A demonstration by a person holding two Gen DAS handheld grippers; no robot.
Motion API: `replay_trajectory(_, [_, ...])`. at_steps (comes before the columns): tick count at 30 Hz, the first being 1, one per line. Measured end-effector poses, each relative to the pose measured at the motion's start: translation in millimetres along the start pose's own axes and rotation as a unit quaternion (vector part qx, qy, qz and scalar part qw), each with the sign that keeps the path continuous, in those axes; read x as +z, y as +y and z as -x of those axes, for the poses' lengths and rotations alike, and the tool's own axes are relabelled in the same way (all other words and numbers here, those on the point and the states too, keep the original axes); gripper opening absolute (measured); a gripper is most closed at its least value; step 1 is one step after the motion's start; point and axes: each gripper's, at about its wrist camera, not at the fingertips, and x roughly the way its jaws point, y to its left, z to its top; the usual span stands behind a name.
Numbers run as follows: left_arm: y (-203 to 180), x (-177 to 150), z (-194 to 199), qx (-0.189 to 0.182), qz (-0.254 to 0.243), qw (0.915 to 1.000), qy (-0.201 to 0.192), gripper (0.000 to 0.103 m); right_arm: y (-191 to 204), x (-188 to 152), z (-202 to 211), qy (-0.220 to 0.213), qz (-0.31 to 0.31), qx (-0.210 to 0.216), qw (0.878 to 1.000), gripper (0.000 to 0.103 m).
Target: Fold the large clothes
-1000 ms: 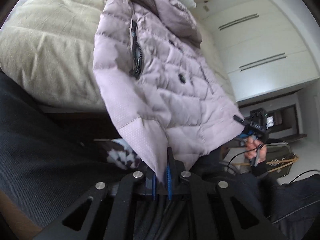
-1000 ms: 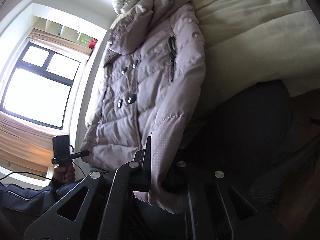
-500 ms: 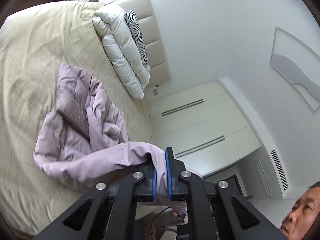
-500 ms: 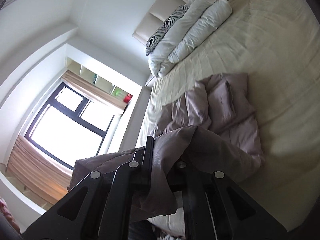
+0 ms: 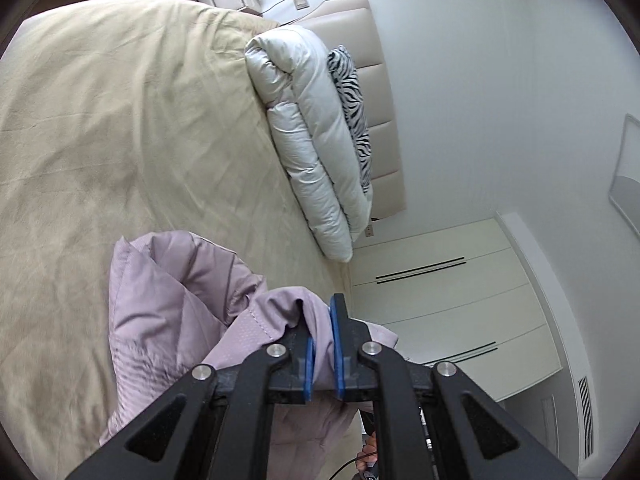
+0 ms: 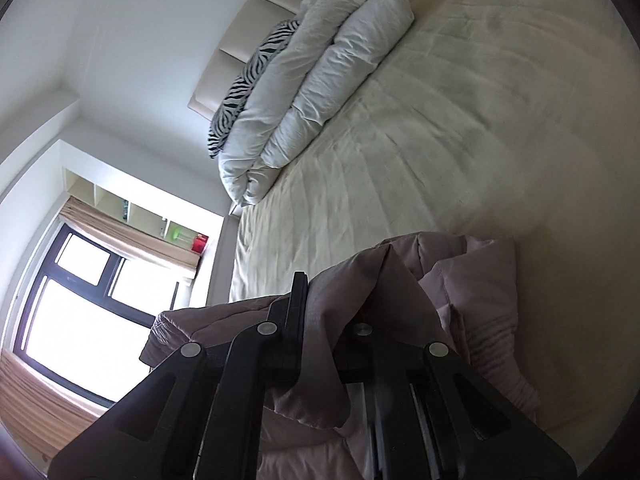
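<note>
Two grippers are what we hold over the bed (image 5: 120, 120), each clamped on the pale lilac puffer jacket (image 5: 168, 320). Our left gripper (image 5: 321, 344) has its blue-padded fingers (image 5: 339, 344) pinched tight on a fold of the jacket's edge — cloth fills the narrow gap between the pads. Our right gripper (image 6: 320, 320) is likewise closed on a bunch of the same jacket (image 6: 460, 280), whose cloth drapes down between its fingers and hides one of them.

The jacket lies crumpled near the bed's foot edge, close under both grippers, with part of it lifted off the cover in our grip. Beyond it the beige cover runs wide and bare toward the headboard (image 5: 380, 100), giving plenty of room on the bed to lay the garment out. At the head edge a folded white duvet (image 5: 312, 140) rests against the headboard, with a zebra-print pillow (image 5: 352, 96) wedged between duvet and headboard.

Past one side edge of the bed stand white wardrobe doors (image 5: 448, 312); past the other side edge we see a dark-framed window (image 6: 80, 312) with open shelf cubbies (image 6: 132, 208) above it — a green item and a red item stand in them, too small to make out.
</note>
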Motion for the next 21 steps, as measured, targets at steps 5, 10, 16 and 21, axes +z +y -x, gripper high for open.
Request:
replay_trajectory(5, [51.0,25.4,-51.9,0.066,0.027,0.9974,0.008,0.010,-45.9,11.1,-83.6,0.024,-0.018,-0.047,0.998,0.008])
replay_trajectory(10, [80.5,26.0,-70.1,0.074,0.054,0.9956,0.019,0.021,-77.5,15.1,-133.4,0.043,-0.028,-0.042,0.998,0.014])
replay_trajectory(16, [61.9,17.0,-40.6,0.061,0.043,0.9971,-0.013,0.077,-80.9,15.3,-129.7,0.048,-0.030,-0.007,0.998,0.022])
replay_trajectory(21, [32.6,1.7,-20.7,0.067,0.009,0.9975,-0.022,0.079,-74.8,9.1,-113.3,0.045,-0.027,-0.010,0.999,0.045])
